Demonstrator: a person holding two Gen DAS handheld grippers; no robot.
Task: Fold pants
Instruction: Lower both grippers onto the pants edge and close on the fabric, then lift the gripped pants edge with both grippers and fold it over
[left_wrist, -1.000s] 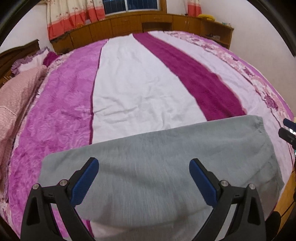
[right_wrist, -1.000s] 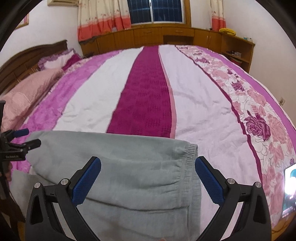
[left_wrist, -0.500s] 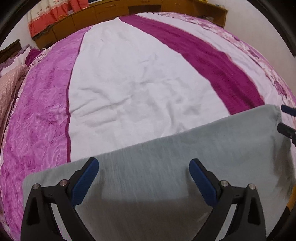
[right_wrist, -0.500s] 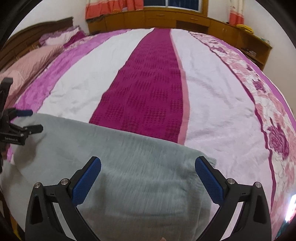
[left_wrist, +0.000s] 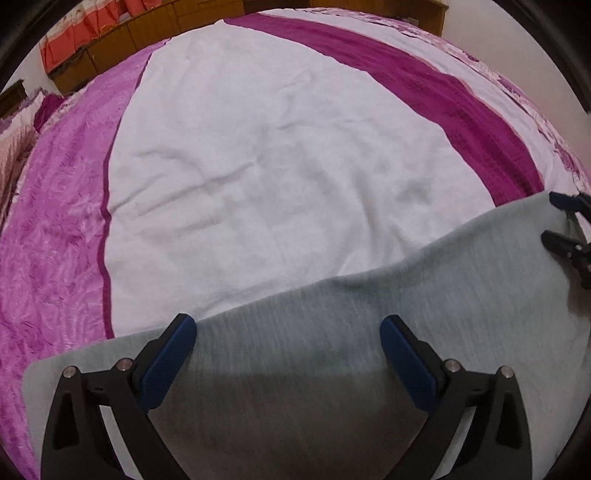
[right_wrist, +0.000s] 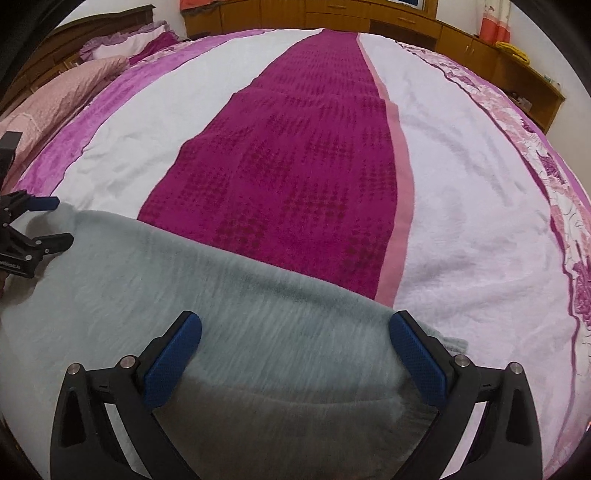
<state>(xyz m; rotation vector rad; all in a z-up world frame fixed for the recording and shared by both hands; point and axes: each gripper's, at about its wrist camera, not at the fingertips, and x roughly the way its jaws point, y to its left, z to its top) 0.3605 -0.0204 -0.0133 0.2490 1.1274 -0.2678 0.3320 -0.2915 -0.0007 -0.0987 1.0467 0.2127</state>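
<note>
Grey knit pants lie spread across the near edge of the bedspread, a wide band of cloth running from one side of the bed to the other; their surface is blurred in both views. The left gripper hangs above the pants with its 2 blue-padded fingers spread wide, nothing between them, the cloth showing through the gap. The right gripper is likewise wide apart over the pants, holding nothing, its outer finger just above the far corner of the cloth where a ribbed edge peeks out. In the right wrist view the left gripper appears at the far left end of the pants, its fingers parted. Beyond the pants the bedspread runs in stripes: white, deep magenta, pale pink and a floral border. Pillows sit at the headboard side of the bedspread, and wooden cabinets stand past its far edge.
</note>
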